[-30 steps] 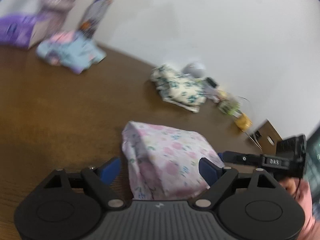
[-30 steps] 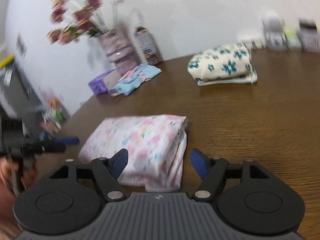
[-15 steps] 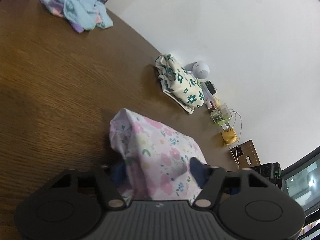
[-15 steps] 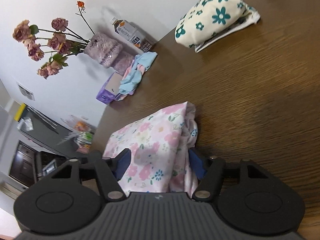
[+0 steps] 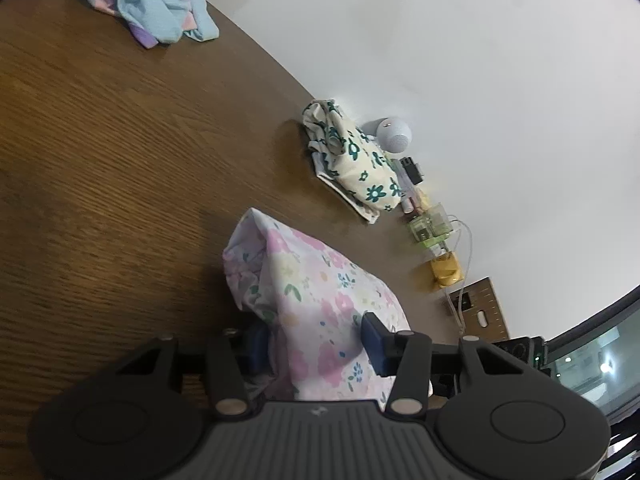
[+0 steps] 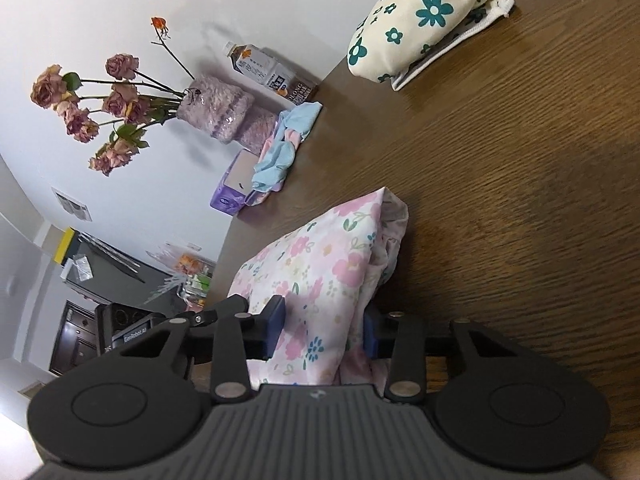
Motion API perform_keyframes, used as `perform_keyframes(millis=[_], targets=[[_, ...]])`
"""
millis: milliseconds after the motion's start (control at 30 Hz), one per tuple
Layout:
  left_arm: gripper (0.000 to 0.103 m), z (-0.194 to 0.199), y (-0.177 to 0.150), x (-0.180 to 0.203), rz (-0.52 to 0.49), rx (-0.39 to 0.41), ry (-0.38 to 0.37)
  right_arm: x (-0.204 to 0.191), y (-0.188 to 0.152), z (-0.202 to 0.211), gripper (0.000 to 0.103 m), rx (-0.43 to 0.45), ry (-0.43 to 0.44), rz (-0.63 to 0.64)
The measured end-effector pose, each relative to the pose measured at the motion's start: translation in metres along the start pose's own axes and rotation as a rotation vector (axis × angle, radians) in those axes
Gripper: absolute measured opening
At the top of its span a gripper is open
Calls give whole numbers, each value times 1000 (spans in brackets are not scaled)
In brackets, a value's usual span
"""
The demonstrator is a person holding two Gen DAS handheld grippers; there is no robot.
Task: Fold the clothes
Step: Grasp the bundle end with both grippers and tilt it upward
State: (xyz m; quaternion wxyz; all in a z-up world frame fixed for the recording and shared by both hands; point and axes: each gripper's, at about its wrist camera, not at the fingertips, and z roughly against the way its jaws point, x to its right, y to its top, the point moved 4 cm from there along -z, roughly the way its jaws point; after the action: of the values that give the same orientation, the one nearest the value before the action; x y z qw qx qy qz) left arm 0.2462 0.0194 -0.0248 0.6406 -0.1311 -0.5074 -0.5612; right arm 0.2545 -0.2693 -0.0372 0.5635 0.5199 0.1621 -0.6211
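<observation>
A folded pink floral garment (image 5: 304,276) lies bunched on the brown wooden table (image 5: 100,160). My left gripper (image 5: 316,340) straddles one end of it; its jaws are closing and the blue pads press into the cloth from both sides. In the right wrist view the same garment (image 6: 320,256) rises between the fingers of my right gripper (image 6: 323,330), whose jaws are also closing with the pads squeezing the fabric. The near edge of the garment is hidden behind both gripper bodies.
A folded cream garment with teal flowers (image 5: 352,164) sits near the table's far edge, beside a white round speaker (image 5: 394,136) and small bottles (image 5: 428,228). A crumpled blue-and-pink cloth (image 6: 284,148), a purple box (image 6: 232,188), a vase of dried roses (image 6: 212,108) and a drink bottle (image 6: 272,74) stand by the wall.
Both grippers dropped onto the floral garment and rolled, and their jaws narrowed from wide open to pinching the cloth. The garment has bunched up between the pads.
</observation>
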Motion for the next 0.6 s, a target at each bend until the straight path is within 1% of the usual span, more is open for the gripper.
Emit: perform_keyframes(millis=[200,400,500,600], targets=[[45,-2,1,8,0,23,-42,-4,0,9,31,36,47,8],[45,-7,8,23,-7,48,-80,-9,5,19,31,78,70,26],[45,-11,19,37,-28,65,-96,-12,12,26,31,105,84,33],[44,-17,37,57,-66,93,-112,-19,26,34,31,139,91,56]])
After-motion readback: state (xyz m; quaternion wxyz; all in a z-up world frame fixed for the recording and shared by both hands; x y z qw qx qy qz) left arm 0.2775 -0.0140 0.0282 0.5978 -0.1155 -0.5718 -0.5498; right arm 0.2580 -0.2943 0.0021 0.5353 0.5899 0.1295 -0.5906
